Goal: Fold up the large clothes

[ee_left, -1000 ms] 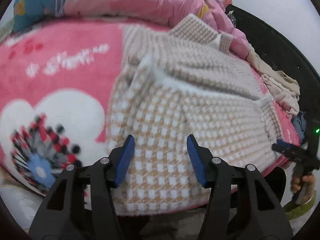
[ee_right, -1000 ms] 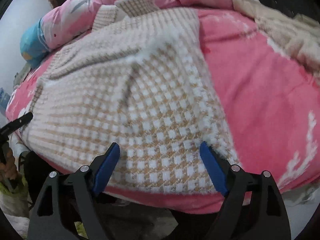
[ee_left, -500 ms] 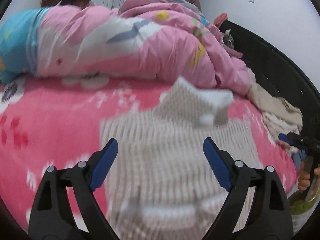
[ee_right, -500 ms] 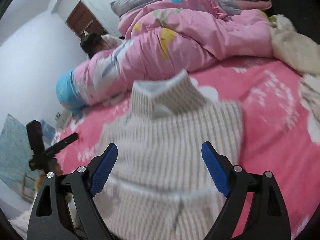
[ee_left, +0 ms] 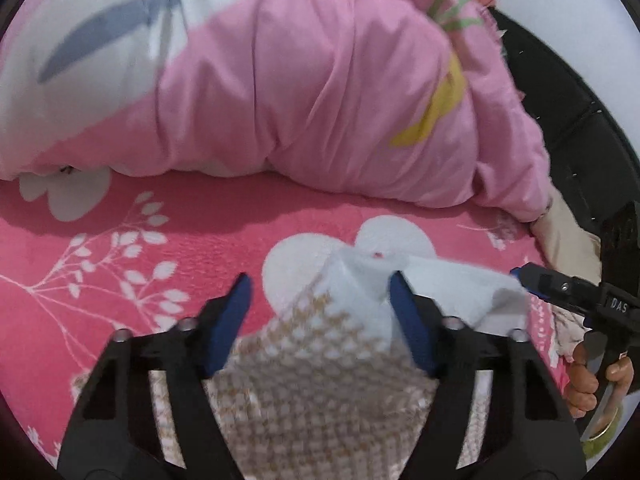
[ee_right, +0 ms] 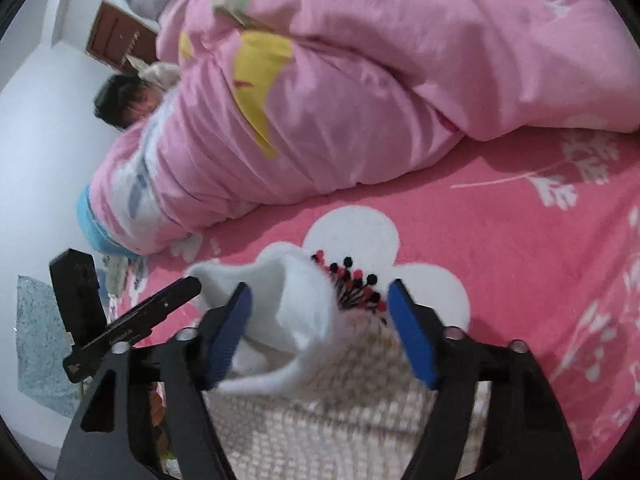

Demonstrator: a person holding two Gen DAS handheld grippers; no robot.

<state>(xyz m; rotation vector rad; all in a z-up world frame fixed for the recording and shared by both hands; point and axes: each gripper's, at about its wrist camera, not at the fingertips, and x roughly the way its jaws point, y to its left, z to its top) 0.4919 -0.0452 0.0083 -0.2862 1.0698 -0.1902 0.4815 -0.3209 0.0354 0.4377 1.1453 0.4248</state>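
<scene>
1. While its body lies on the pink bed (ee_left: 160,240), the checked sweater (ee_left: 320,380) has its white-lined edge bunched up.
2. I see the left gripper (ee_left: 320,292) jaws have just been closing; still apart, edge between them, unclamped.
3. Right gripper (ee_right: 320,300): same.
4. Pink quilt (ee_left: 300,100) behind.

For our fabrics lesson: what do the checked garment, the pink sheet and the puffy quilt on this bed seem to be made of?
Checked garment: a thick knit, probably wool or acrylic, matte, with raised beige and white squares and a fuzzy white inside.
Pink sheet: likely plush fleece, with a soft printed nap.
Quilt: smooth woven cover, perhaps cotton, with fine creases over padding.
</scene>
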